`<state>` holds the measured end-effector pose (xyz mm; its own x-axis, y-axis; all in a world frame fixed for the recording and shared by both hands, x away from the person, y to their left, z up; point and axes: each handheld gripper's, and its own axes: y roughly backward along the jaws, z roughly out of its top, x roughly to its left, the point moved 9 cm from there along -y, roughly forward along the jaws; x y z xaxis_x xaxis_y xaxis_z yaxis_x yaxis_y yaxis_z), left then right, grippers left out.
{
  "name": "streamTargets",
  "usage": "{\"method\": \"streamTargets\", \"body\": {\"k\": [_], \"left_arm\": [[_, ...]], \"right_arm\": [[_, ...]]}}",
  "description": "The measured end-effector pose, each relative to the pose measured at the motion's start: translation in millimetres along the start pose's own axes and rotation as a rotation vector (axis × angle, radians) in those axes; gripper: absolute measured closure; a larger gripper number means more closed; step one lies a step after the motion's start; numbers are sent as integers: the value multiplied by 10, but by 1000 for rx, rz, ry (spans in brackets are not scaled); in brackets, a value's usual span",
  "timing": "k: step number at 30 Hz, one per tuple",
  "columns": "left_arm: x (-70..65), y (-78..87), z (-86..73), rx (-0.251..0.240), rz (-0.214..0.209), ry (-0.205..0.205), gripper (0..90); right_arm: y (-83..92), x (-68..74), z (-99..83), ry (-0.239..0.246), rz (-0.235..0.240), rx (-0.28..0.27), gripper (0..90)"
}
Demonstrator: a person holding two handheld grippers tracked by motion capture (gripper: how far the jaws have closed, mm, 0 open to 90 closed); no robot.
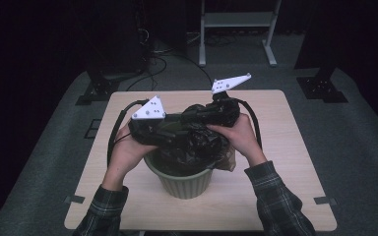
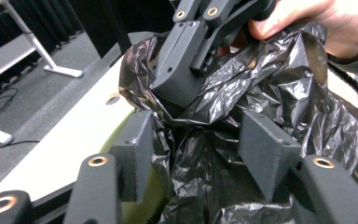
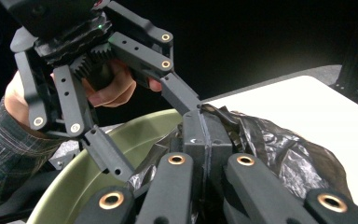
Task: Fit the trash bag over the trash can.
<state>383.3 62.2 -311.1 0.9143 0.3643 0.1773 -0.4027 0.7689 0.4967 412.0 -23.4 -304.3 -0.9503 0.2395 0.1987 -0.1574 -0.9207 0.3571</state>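
Bag (image 1: 197,142): a crumpled black plastic liner, bunched over the mouth of a green bin (image 1: 184,182) at the centre of the high view, on a pale table (image 1: 285,162). Most of it sits on the right side of the rim, and part hangs outside.

In the right gripper view, the right gripper (image 3: 205,140) has its jaws pressed together on a fold of the bag at the centre of the frame. In the left gripper view, the left gripper (image 2: 193,140) has its jaws spread apart at the lower middle, with plastic lying between them but not pinched. The other claw bites the bag at the upper centre of that view.

This looks like lining the bin, with the bag not yet opened or seated.

Risks, as I judge them:
- The thin film could tear if the clamped fold is pulled hard against the rim.
- Closing the left jaws on several layers would trap the mouth shut.
- A sideways tug could tip or slide the light bin.
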Motion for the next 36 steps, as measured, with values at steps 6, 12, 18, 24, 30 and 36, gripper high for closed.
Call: {"method": "streamTargets", "body": {"k": [6,12,18,24,30,36], "left_arm": [[7,1,30,-1,-5,30,591],[14,-24,51,11,-14,66,899],[97,-2,-62,59,17,85,900],[232,99,-198,58,48,129,900],[252,140,-266,62,51,137,900],[155,62,-213,54,20,117,900]], "right_arm": [[26,-20,-36,-5,-4,2,900],[55,2,-27,-1,2,-9,892],[125,2,-59,-8,7,3,767],[381,-51,-143,-20,-26,-10,725],[591,-29,-211,-27,-29,-34,712],[563,40,-162,-20,-11,-48,713]]}}
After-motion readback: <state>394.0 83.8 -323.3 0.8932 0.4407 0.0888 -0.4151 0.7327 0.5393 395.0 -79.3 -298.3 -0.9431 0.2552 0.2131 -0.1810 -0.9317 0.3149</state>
